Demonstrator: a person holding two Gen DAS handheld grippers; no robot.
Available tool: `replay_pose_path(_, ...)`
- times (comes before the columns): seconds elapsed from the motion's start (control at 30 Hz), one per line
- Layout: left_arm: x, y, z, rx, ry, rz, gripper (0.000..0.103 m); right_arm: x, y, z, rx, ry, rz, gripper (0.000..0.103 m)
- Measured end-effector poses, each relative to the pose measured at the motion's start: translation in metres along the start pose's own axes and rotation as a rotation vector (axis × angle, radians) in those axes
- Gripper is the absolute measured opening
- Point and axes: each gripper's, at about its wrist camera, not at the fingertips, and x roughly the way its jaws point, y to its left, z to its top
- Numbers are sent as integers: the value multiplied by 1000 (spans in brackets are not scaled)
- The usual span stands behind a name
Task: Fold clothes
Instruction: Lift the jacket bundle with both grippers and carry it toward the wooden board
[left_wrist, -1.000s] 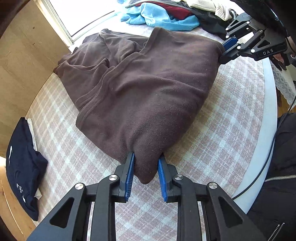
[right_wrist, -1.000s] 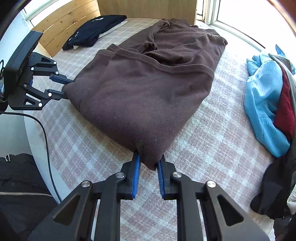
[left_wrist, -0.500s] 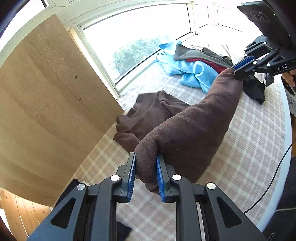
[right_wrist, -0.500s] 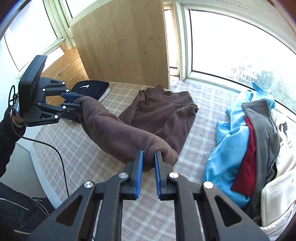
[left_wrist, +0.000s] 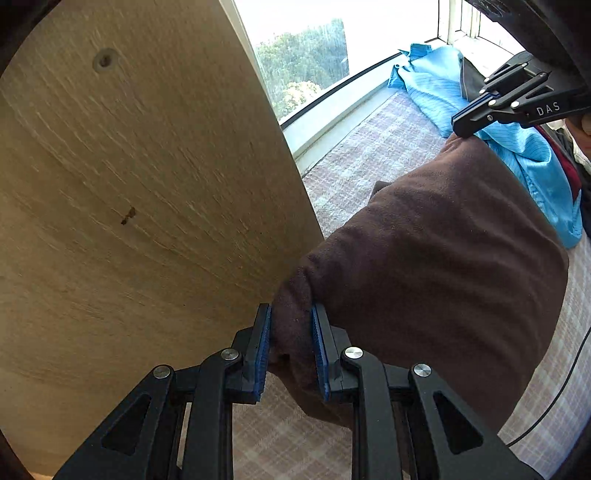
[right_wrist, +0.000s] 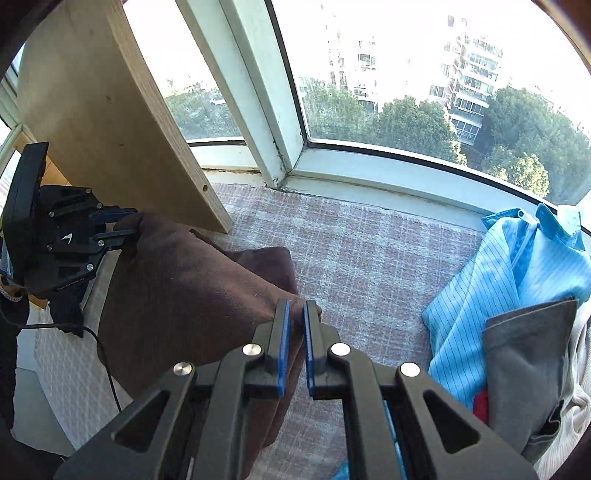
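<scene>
The brown fleece top (left_wrist: 424, 266), thick, soft and floppy, is held up over the checked bench (right_wrist: 369, 258), a corner pinched in the left tool (left_wrist: 291, 347), another in the closing right tool (right_wrist: 294, 347), so corners are probably best gripped deep.

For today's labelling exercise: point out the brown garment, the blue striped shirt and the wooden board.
brown garment (left_wrist: 443, 258): left wrist view, its lifted middle.
blue striped shirt (right_wrist: 480, 280): right wrist view, its front panel.
wooden board (left_wrist: 129, 184): left wrist view, its broad face.
</scene>
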Motion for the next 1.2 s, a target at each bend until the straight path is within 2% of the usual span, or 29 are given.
replay_pose_path(0.13, -10, 1, -5, 5, -27, 56, 29, 31, -15, 9, 30, -6, -34, 7)
replay_pose_path(0.2, -29, 7, -11, -4, -51, 75, 37, 25, -26, 7, 102, -17, 47, 10)
replay_pose_path(0.27, -50, 17, -28, -31, -67, 90, 42, 6, -28, -2, 115, -59, 60, 26)
replay_pose_path(0.33, -61, 29, -43, -58, -80, 65, 42, -8, -25, -13, 91, -80, 46, 38)
replay_pose_path(0.37, -62, 34, -54, -88, -78, 41, 42, -12, -23, -19, 86, -84, 50, 41)
replay_pose_path(0.5, -32, 40, -85, -180, -25, -72, 40, -9, -18, -45, 119, -47, 101, 41)
replay_pose_path(0.53, -25, 36, -89, -176, -20, -80, 40, -6, -16, -51, 128, -32, 120, 41)
replay_pose_path(0.67, -2, 25, -89, -176, -38, -153, 40, 14, -3, -61, 106, 12, 108, 41)
replay_pose_path(0.73, 3, 23, -88, -186, -55, -209, 28, 20, -3, -61, 115, 15, 110, 41)
replay_pose_path(0.77, 5, 23, -87, -190, -64, -236, 4, 23, -4, -60, 122, 13, 114, 41)
replay_pose_path(0.87, 2, 22, -89, -197, -95, -287, 4, 31, -7, -58, 137, 23, 128, 41)
replay_pose_path(0.97, -17, 25, -95, -236, -149, -360, 3, 34, -8, -58, 146, 20, 145, 41)
replay_pose_path(1.07, -29, 22, -100, -245, -206, -464, 3, 31, -5, -56, 137, 2, 157, 41)
replay_pose_path(1.1, -19, 20, -101, -252, -180, -472, 4, 31, -4, -54, 131, -4, 158, 41)
replay_pose_path(1.17, 2, 13, -106, -220, -61, -371, 5, 33, -1, -51, 109, -9, 144, 41)
replay_pose_path(1.2, 0, 16, -108, -224, -56, -358, 6, 34, -1, -50, 111, -6, 142, 41)
